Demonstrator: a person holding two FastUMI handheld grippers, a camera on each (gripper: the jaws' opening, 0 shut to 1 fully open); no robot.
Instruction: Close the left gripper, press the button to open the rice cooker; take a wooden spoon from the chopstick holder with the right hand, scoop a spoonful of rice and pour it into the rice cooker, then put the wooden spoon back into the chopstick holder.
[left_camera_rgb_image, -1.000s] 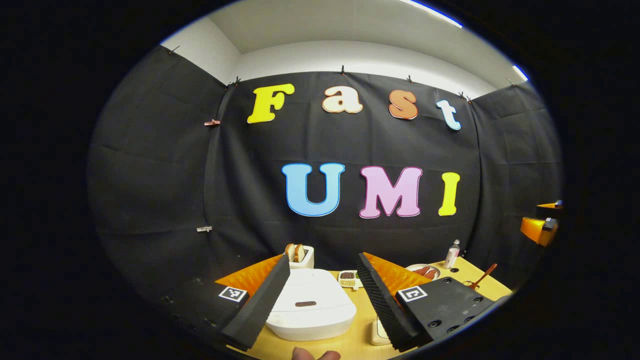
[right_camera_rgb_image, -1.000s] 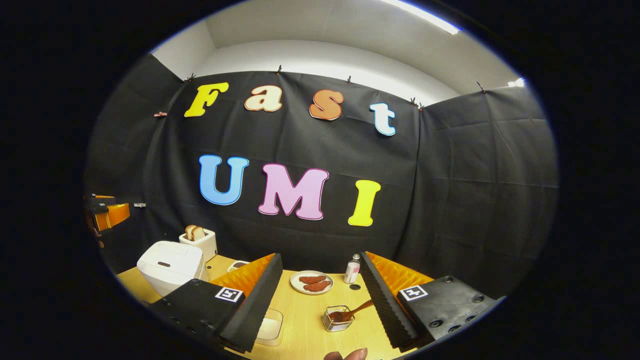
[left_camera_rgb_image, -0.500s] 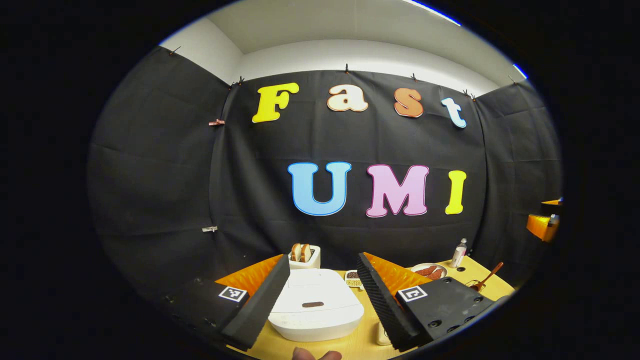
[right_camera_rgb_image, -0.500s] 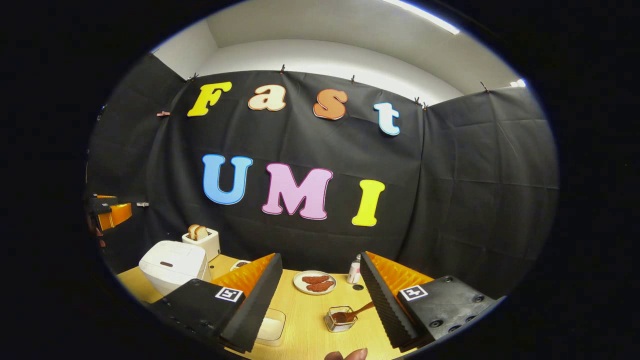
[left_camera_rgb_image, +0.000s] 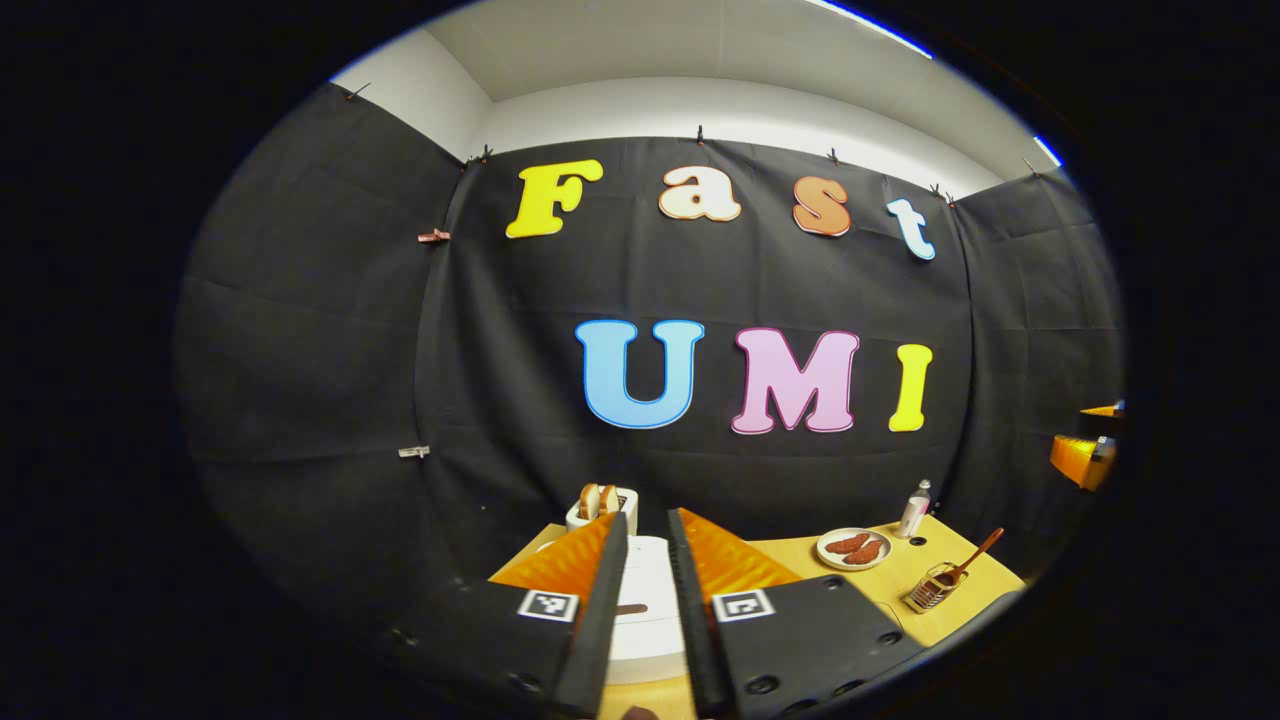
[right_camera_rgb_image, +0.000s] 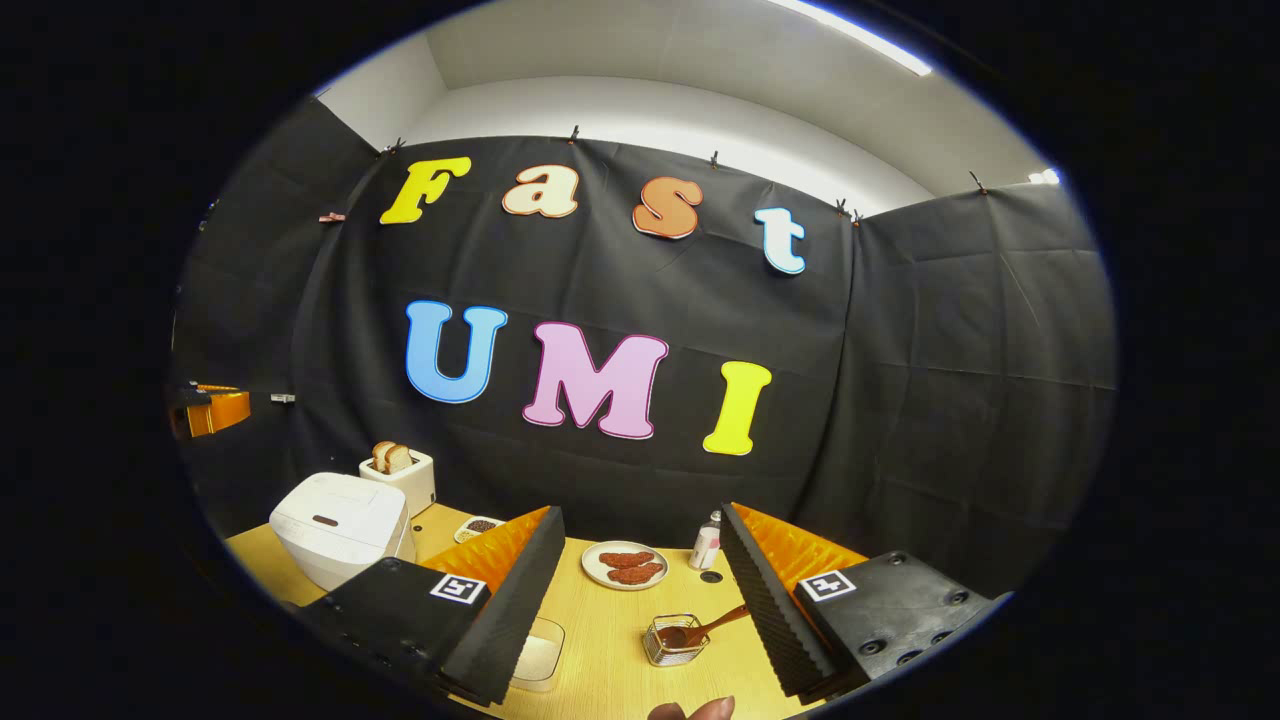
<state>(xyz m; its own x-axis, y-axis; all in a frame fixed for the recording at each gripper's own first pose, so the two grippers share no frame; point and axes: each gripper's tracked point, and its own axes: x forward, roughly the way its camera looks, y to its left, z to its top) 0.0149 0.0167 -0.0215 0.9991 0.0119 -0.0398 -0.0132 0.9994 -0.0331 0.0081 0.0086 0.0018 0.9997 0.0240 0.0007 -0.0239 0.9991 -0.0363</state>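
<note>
- While the left claw (left_camera_rgb_image: 647, 610) sits nearly together above the rigid rice cooker (right_camera_rgb_image: 340, 525), its button (left_camera_rgb_image: 630, 608) needs only a firm press.
- Right claw (right_camera_rgb_image: 640, 590), apart and empty, faces the light, stiff wooden spoon (right_camera_rgb_image: 708, 627) at 5 o'clock; best gripped mid-handle.

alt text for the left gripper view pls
The left gripper, its fingers nearly closed, points at a white rice cooker with its lid down on a wooden table. Farther right sit a plate and a wooden spoon in a wire holder.
</note>
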